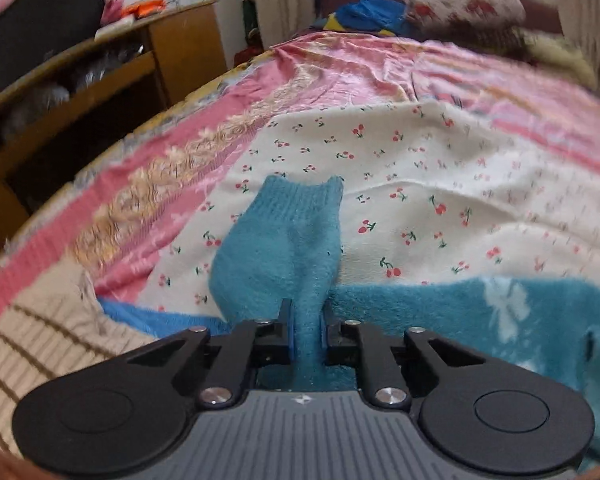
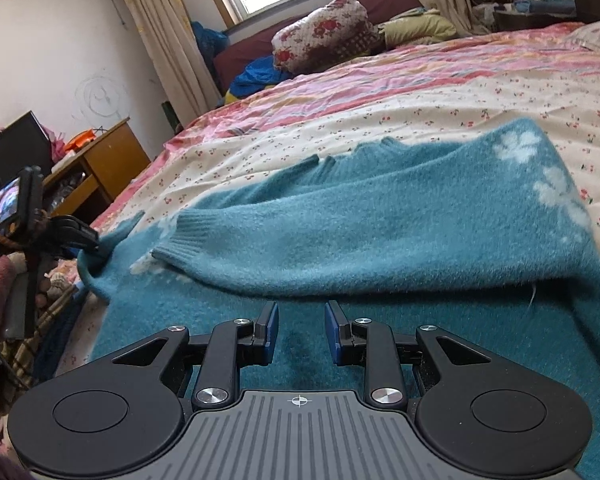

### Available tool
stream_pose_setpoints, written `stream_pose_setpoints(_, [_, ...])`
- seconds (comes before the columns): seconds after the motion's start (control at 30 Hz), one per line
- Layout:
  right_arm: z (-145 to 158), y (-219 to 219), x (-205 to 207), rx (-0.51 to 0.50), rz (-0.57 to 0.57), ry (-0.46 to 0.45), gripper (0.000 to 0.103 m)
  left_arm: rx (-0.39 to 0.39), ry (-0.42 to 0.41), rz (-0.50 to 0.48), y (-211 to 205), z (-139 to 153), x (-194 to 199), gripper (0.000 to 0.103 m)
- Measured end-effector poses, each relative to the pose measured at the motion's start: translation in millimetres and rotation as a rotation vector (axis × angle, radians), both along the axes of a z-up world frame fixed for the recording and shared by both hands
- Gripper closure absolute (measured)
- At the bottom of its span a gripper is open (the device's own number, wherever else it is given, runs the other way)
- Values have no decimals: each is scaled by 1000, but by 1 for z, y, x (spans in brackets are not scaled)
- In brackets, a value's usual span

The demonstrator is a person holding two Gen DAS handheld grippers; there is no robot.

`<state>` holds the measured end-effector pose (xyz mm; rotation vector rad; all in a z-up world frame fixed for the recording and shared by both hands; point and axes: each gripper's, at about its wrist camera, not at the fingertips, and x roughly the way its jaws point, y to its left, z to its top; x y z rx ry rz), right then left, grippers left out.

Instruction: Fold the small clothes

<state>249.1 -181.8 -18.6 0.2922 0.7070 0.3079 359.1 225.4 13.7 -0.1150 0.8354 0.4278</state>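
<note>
A fuzzy teal sweater [image 2: 380, 232] with white flower marks lies on the bed. One sleeve is folded across its body, its ribbed cuff [image 2: 180, 232] pointing left. My left gripper [image 1: 306, 320] is shut on the other sleeve [image 1: 288, 240], whose ribbed cuff stands up ahead of the fingers; the sweater body [image 1: 480, 312] lies to its right. In the right wrist view the left gripper [image 2: 96, 244] pinches the sweater's left edge. My right gripper [image 2: 302, 324] is open and empty, just above the sweater's near part.
The bed has a white cherry-print sheet [image 1: 400, 168] and a pink striped cover [image 1: 340, 68]. A wooden desk [image 1: 140, 64] stands left of the bed. A floral bundle [image 2: 324, 32] and blue cloth [image 2: 256, 76] lie at the far end. A striped beige garment [image 1: 40, 340] lies near left.
</note>
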Motion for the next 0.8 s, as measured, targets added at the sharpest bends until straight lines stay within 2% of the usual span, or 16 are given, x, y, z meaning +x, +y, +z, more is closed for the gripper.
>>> stream_pose_setpoints(0.07, [0, -1, 0, 10, -1, 3, 76, -56, -33, 17, 6, 5, -8, 87])
stream_pose_setpoints(0.17, [2, -2, -1, 16, -2, -2, 76, -224, -129, -8, 11, 18, -25, 88])
stream_pose_setpoints(0.27, [6, -1, -3, 20, 1, -9, 76, -359, -221, -127, -2, 34, -48, 88])
stream_pose_setpoints(0.37, [10, 1, -4, 33, 2, -9, 76, -437, -257, -317, -35, 41, -82, 87])
stream_pose_setpoints(0.47, [14, 3, -3, 53, 5, 2, 76, -413, -262, -442, -70, 33, -119, 87])
stream_pose_setpoints(0.57, [21, 11, 0, 62, 21, 9, 76, -346, -257, -479, -92, 18, -140, 87])
stream_pose_setpoints(0.6, [24, 15, 3, 72, 27, 12, 70, -316, -257, -490, -98, 12, -144, 87])
stream_pose_setpoints(0.63, [26, 19, 7, 93, 36, 17, 61, -316, -258, -496, -102, 7, -147, 87])
stream_pose_setpoints(0.67, [29, 23, 12, 121, 46, 25, 57, -334, -262, -499, -102, 3, -147, 87])
stream_pose_setpoints(0.8, [35, 48, 38, 201, 75, 40, 54, -369, -288, -512, -98, -1, -144, 87])
